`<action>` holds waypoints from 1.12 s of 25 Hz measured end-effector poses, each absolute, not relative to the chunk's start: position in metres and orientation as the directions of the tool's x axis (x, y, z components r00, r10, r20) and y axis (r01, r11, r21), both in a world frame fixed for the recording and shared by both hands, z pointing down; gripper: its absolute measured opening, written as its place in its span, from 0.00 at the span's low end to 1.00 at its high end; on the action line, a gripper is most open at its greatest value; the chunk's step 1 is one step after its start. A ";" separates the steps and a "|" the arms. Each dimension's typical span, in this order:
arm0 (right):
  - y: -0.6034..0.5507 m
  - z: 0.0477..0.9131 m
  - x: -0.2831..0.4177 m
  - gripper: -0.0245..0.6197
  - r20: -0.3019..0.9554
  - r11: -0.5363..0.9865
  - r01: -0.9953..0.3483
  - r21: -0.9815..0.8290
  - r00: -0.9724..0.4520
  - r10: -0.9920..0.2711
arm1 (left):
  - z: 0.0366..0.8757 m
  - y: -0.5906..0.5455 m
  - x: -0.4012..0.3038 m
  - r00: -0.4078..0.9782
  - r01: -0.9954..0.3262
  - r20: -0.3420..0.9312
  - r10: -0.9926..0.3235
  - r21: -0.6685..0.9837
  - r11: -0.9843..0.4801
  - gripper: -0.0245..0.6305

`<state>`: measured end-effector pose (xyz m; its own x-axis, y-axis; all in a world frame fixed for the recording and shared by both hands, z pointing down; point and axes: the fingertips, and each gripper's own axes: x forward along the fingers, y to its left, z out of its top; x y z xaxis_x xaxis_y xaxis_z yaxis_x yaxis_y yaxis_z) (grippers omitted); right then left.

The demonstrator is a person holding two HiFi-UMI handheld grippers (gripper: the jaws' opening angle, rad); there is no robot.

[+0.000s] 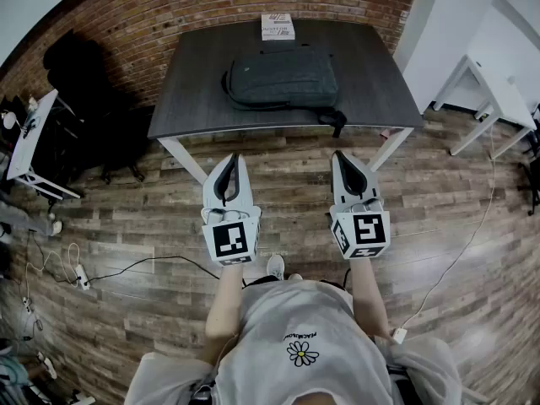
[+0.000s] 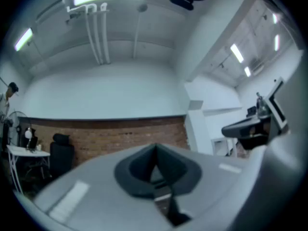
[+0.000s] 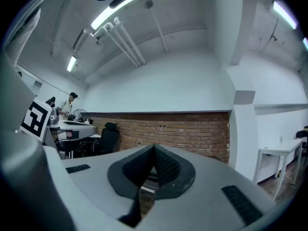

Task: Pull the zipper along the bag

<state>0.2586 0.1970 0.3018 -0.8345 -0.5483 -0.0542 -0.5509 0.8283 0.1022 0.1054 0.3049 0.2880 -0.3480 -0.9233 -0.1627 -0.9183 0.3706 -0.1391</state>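
A dark grey-green bag (image 1: pixel 283 80) lies flat on the dark table (image 1: pixel 194 91), a black strap trailing off its right end toward the table's front edge. Its zipper is too small to make out. My left gripper (image 1: pixel 235 160) and right gripper (image 1: pixel 339 158) hover side by side over the wooden floor, short of the table's front edge, well apart from the bag. Both point toward the table with jaws pressed together and nothing between them. The left gripper (image 2: pixel 155 150) and right gripper (image 3: pixel 154 149) show in their own views aimed up at the brick wall and ceiling; the bag is hidden there.
A white booklet (image 1: pixel 277 26) lies at the table's far edge. A white desk (image 1: pixel 498 99) stands at the right, another white desk (image 1: pixel 29 137) and a black chair (image 1: pixel 118 146) at the left. Cables (image 1: pixel 126 268) run across the floor. A person (image 3: pixel 71 102) sits far off.
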 end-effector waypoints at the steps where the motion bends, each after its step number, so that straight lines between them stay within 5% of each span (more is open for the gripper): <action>1: 0.195 0.305 0.256 0.04 -0.049 0.827 -0.554 0.102 -0.833 -0.552 | 0.292 0.304 0.102 -0.342 -0.919 -0.152 -0.927 -0.152 0.364 0.04; 28: 0.126 0.368 0.171 0.04 0.095 0.808 -0.585 0.066 -0.803 -0.589 | 0.351 0.231 -0.021 -0.310 -0.944 -0.051 -0.949 -0.102 0.314 0.04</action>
